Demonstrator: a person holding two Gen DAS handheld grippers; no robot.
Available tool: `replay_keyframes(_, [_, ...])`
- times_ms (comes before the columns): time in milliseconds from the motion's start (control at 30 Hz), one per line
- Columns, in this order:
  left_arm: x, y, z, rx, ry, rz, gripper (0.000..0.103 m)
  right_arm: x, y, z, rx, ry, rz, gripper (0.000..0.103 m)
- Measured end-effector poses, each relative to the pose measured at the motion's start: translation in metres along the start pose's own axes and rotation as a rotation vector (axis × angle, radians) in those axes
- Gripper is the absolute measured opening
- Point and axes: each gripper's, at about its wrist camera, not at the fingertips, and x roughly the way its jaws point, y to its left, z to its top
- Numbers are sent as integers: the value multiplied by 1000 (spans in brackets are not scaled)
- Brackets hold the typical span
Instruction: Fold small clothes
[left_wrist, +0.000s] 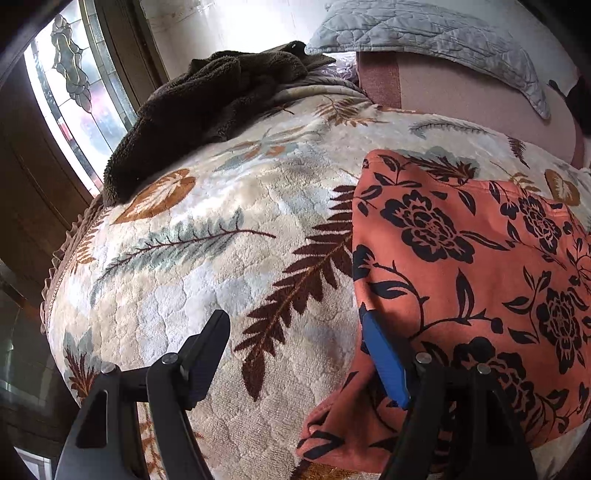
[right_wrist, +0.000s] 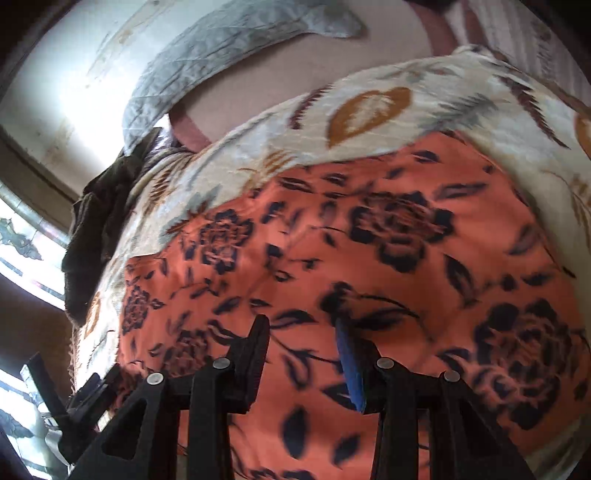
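An orange garment with a dark flower print lies spread on a cream bedspread patterned with leaves. My left gripper stands wide open at the garment's left edge. Its blue-padded finger rests over the hem, its black finger over bare bedspread, and nothing is pinched. In the right wrist view the picture is blurred by motion. The orange garment fills the middle, and my right gripper hovers over it, jaws partly apart with only flat cloth showing between them.
A dark brown fleecy cloth is heaped at the bed's far left corner. A grey quilted pillow and a pink sheet lie at the head. A leaded window is on the left, past the bed's ruffled edge.
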Motion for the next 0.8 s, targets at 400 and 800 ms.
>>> replay_keyframes(400, [-41,-13,2,18,-164,-109,75,-95,-107,-54,352,-111,230,62])
replay_keyframes(800, [-9,-24,-9,51,32,-201,75,-66,-154,-71,631,-137,255,64])
